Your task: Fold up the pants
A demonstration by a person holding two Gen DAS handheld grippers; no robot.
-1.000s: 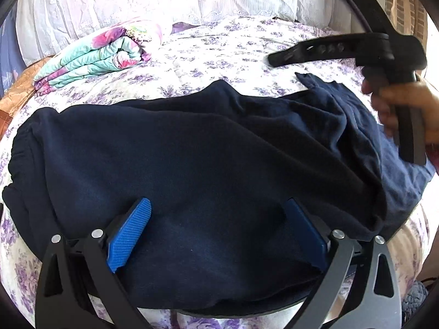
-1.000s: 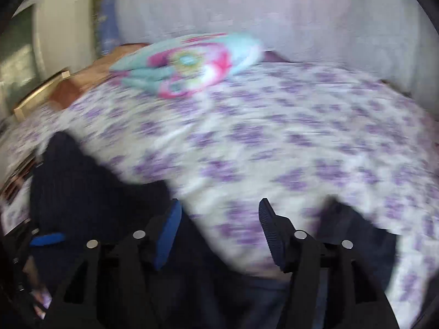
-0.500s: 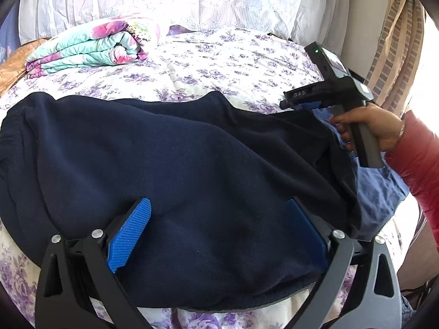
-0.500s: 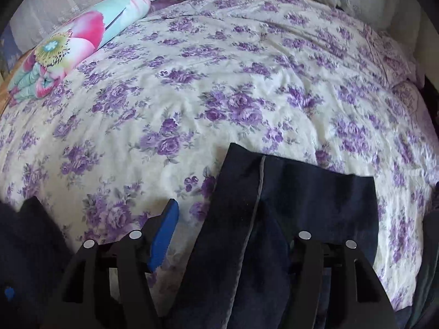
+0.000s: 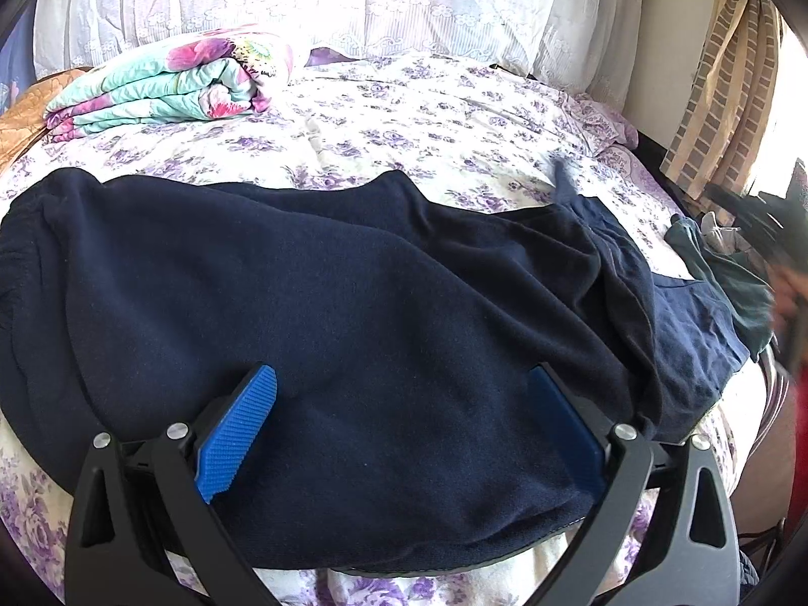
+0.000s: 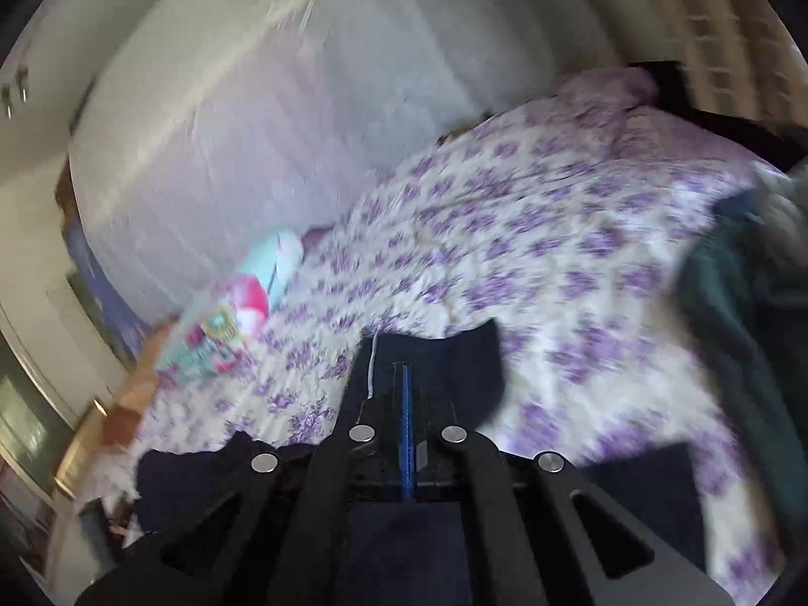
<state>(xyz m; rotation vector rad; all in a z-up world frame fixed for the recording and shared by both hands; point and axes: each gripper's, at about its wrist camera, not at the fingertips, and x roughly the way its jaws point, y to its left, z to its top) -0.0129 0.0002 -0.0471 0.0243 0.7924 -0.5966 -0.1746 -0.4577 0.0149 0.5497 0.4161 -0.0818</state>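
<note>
Dark navy pants [image 5: 328, 313] lie spread across the bed, waistband at the left, leg ends at the right. My left gripper [image 5: 399, 404] is open, its blue pads [image 5: 237, 424] low over the near part of the pants, holding nothing. In the blurred right wrist view my right gripper [image 6: 406, 384] is shut on the pants' leg end [image 6: 454, 358], whose cloth sticks out past the fingertips above the bed. In the left wrist view the right gripper is a dark blur at the far right edge [image 5: 757, 217].
The bed has a purple-flowered sheet [image 5: 429, 121]. A folded turquoise and pink quilt [image 5: 166, 86] lies at the back left. A dark green garment [image 5: 722, 267] hangs at the bed's right edge. Curtains [image 5: 717, 81] hang at the right.
My right gripper has shut on the leg end and swung away to the right, out to the edge of the left wrist view. My left gripper stays open over the pants.
</note>
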